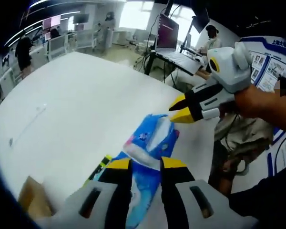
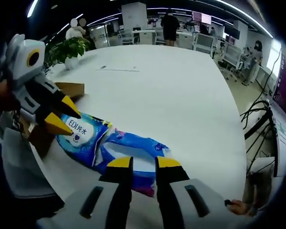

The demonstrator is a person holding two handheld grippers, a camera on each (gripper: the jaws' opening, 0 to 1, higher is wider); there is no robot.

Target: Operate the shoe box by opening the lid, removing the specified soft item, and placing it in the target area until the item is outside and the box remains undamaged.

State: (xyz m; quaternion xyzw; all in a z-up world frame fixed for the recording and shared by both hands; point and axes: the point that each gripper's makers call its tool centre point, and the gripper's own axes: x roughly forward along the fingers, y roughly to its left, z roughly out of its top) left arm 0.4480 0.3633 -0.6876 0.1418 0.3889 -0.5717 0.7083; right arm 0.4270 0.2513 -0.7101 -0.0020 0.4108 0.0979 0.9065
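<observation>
Jaws over blue pack [image 2: 119, 148] near table edge [image 2: 62, 183]

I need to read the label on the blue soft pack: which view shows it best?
The right gripper view: the blue soft pack lies lengthwise with its white printed label facing the camera. In the left gripper view, the left gripper partly covers the pack, and no text is legible.

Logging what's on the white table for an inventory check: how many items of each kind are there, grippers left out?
Blue soft packs: 1, perhaps 2 overlapping; I cannot tell
Brown cardboard box: 1
Potted plant: 1
Thin white cable: 1
Total: 4, counting the blue packaging as one
</observation>
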